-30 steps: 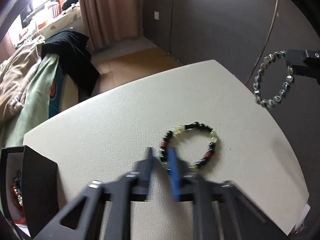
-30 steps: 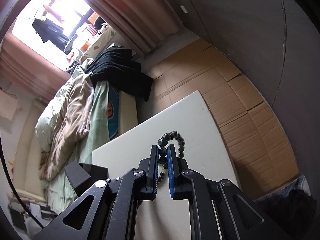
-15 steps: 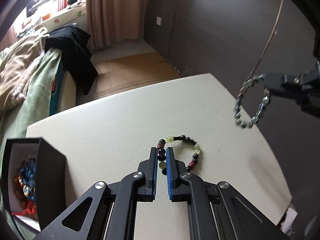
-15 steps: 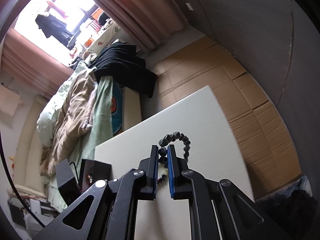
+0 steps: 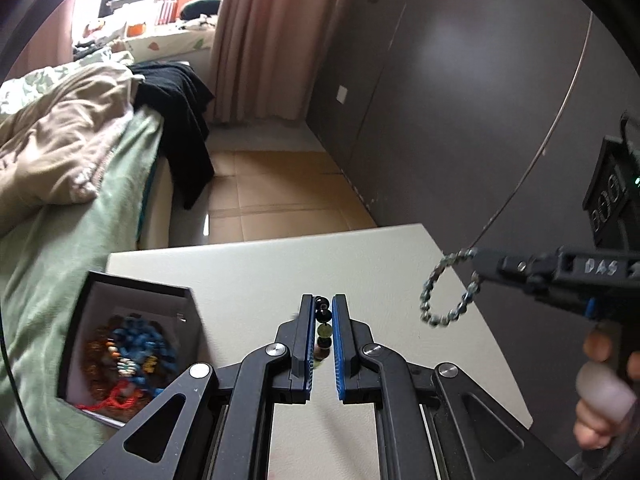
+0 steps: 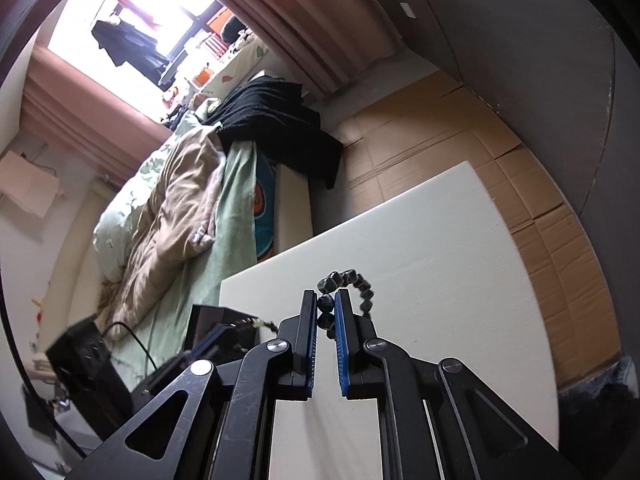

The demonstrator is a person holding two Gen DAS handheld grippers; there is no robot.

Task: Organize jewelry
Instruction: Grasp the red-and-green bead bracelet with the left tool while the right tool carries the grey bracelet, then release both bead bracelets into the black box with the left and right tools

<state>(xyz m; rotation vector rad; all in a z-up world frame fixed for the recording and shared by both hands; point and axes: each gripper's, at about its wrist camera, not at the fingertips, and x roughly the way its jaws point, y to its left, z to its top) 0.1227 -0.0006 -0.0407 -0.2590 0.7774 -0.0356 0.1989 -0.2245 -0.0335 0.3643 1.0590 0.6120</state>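
Blue-padded, your left gripper (image 5: 323, 320) pinched the mixed-bead bracelet (image 5: 323, 332), lifted off the table (image 5: 260, 272) since earlier, beside the open box (image 5: 132, 340) at its left edge. Your right gripper (image 6: 326, 316) clamped the dark faceted bracelet (image 6: 352, 280) above the table.

- Table (image 5: 256, 272): pale off-white top, running from centre to about 5 o'clock in the left wrist view.
- Bed (image 5: 80, 216): at 9 o'clock, green sheet with a tan blanket (image 5: 52, 140) rumpled on it.
- Black garment (image 5: 184, 128): draped over the bed's near corner, hanging toward the floor.
- Curtain (image 5: 264, 36): pinkish, at 12 o'clock, beside a bright window (image 6: 160, 4).
- Cardboard (image 5: 276, 188): flat on the floor between bed and wall.
- Wall (image 5: 460, 92): dark grey, at 2 o'clock, with a thin cable (image 5: 552, 132) curving across it.
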